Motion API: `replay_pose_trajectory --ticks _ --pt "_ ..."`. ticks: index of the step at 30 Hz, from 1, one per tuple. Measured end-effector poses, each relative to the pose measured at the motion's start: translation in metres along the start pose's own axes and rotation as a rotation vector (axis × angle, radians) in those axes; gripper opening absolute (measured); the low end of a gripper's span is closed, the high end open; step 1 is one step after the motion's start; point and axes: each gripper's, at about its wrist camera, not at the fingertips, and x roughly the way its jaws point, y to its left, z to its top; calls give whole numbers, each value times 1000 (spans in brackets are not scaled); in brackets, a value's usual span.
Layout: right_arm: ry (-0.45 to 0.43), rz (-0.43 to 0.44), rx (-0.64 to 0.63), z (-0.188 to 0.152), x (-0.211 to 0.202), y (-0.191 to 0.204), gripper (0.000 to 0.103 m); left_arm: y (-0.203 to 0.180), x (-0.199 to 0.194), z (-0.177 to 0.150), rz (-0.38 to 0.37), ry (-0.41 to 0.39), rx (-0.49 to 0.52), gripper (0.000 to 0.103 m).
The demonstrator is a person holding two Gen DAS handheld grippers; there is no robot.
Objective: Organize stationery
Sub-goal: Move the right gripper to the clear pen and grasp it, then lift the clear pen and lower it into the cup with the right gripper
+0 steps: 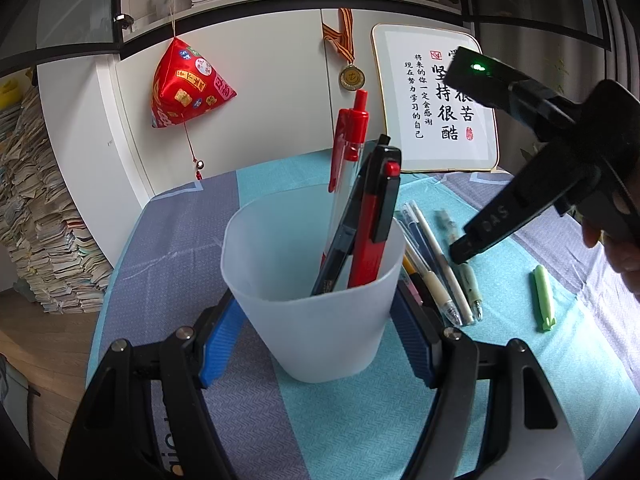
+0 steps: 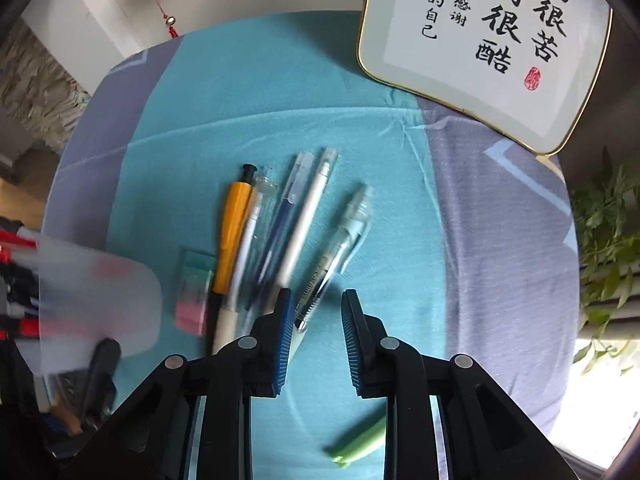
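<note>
my left gripper [image 1: 316, 344] is clamped on the cup [image 1: 312, 280], right gripper [image 2: 314, 340] jaws apart and empty, so I'd drop straight onto the clear pen [image 2: 340, 248] at 12 o'clock and pinch mid-barrel.

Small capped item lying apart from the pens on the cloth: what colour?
Light green, plain; it shows sharpest in the left wrist view, on the teal stripe.

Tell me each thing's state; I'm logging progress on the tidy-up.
Cup: upright, clamped by left gripper.
Red pens: standing in cup.
Loose pens: lying on cloth.
Green cap: lying apart.
Right gripper: open, empty, above pens.
</note>
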Motion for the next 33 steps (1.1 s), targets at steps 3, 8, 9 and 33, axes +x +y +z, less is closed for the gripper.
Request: replay_pose_trajectory --ticks 3,8,9,33 --pt "8 -18 2 -3 0 -10 25 -1 0 -1 2 0 3 70" --pt "19 27 90 0 3 -22 25 -1 -1 -1 3 -1 7 70" --pt "16 16 84 0 3 -20 25 0 -1 -1 2 -1 7 70" --pt "59 -44 -177 -16 0 -1 27 2 0 -1 0 1 5 70"
